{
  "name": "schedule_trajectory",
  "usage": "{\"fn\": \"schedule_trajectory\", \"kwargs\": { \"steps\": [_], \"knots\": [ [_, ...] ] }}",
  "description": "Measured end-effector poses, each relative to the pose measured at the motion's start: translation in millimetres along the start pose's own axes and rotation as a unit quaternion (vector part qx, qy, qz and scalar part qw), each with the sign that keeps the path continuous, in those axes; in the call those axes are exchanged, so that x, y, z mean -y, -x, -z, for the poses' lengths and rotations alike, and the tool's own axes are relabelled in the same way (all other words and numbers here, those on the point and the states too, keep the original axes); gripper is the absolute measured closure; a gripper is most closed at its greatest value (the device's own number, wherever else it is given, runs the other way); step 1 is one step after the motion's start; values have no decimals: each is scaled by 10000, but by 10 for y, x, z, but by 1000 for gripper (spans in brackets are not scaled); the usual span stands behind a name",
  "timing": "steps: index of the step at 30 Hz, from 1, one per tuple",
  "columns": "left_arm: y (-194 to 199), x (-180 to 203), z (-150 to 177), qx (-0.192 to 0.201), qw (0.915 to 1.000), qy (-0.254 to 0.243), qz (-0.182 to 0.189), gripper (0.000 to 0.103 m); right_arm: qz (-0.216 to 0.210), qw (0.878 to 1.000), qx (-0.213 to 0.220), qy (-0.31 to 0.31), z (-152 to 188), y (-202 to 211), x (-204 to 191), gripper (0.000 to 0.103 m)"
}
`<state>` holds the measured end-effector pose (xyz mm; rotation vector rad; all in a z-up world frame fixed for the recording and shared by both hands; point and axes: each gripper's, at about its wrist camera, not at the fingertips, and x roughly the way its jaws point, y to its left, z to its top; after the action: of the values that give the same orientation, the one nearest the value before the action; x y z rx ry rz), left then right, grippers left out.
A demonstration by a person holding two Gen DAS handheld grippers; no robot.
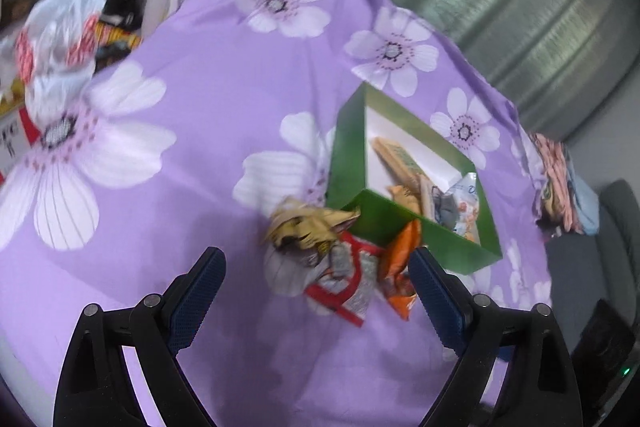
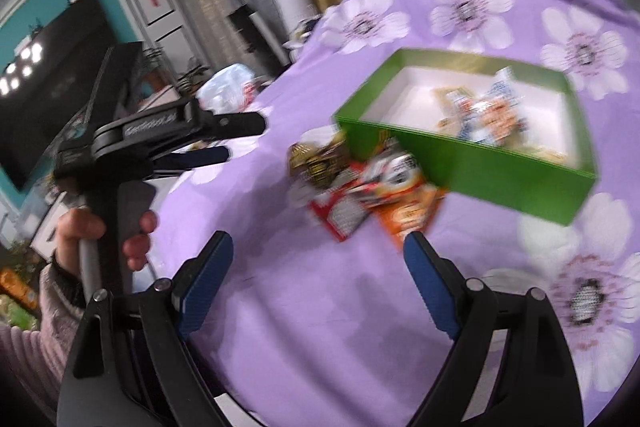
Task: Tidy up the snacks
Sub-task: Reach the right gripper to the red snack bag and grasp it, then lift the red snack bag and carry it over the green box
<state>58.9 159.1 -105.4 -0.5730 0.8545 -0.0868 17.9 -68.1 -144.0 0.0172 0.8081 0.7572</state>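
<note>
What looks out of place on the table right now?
Three snack packets lie outside the green box, bunched against its near corner: a gold one, a red and silver one, an orange one. The box seems propped on them.

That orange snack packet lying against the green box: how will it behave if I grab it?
The orange packet looks creased and thin, so it will probably flex and crumple, not stay stiff. Its glossy film may slip. It probably weighs little, and since it touches the red-and-silver packet, pushing may shift that too.
</note>
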Motion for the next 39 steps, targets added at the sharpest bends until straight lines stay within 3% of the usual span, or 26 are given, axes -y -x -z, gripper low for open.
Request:
{"fn": "schedule_trajectory", "kwargs": {
  "steps": [7,16,21,27,28,29,31,34,39],
  "knots": [
    [-195,140,82,-393,9985,-178,346,11,-317,9985,-307,-330,88,-406,67,21],
    [-573,201,153,-962,9919,-293,777,35,-272,9961,-394,-735,81,-798,283,33],
    [-727,288,132,-978,9919,-437,682,35,-105,9957,-284,-873,26,-927,345,36],
    [-892,240,101,-1088,9914,-333,645,35,-188,9935,-241,-1095,-50,-1031,399,36],
    [-915,204,96,-1155,9908,-214,670,36,-253,9927,-231,-1159,-60,-1043,413,35],
    [-931,183,90,-1193,9907,-132,647,46,-281,9924,-222,-1180,-58,-1044,428,36],
    [-935,157,92,-1216,9913,-93,499,57,-261,9922,-220,-1201,-51,-1037,452,46],
    [-903,169,114,-1231,9912,-120,483,62,-310,9910,-225,-1283,-25,-1020,527,60],
    [-814,251,196,-1287,9905,-252,414,65,-269,9936,-244,-1067,12,-958,454,65]
  ]
}}
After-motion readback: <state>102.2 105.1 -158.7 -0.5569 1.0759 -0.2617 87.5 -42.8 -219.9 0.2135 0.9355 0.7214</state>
